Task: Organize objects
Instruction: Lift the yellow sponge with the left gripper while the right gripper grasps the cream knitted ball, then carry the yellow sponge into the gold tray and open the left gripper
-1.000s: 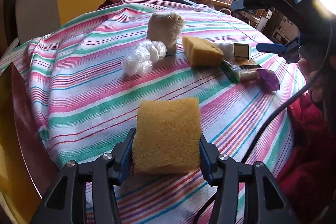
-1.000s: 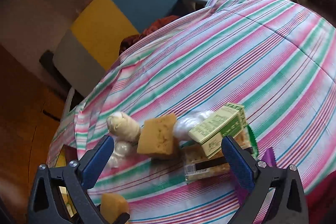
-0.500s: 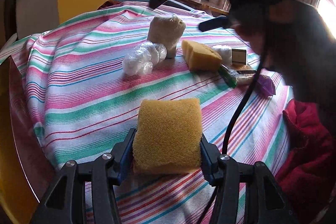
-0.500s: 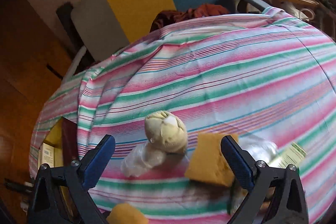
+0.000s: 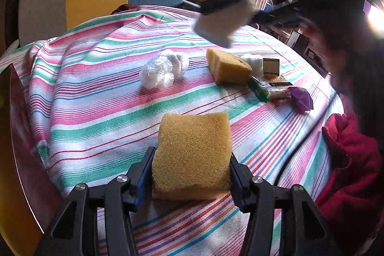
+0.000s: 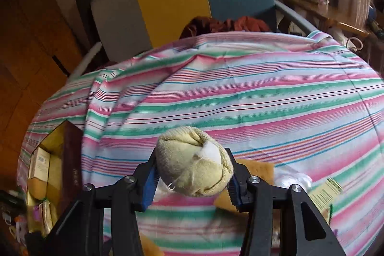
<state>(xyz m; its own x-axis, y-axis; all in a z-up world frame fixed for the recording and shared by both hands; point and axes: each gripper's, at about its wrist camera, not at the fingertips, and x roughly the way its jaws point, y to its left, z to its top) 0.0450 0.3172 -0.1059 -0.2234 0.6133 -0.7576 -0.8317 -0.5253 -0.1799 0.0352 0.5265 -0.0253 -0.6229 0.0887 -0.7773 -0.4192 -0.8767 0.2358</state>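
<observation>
The right tongs [image 6: 192, 180] have just closed on the beige rolled knit sock [image 6: 194, 161], lifted off the striped-cloth worktop [image 5: 100, 97] where it stood a second ago; the left tongs [image 5: 192, 170] still pinch the yellow rectangular sponge [image 5: 193, 150] near the worktop's front edge.

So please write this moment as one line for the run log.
left gripper: shut on sponge | right gripper: just closed on sock ball, off the cloth | second sponge, bag: on cloth
</observation>
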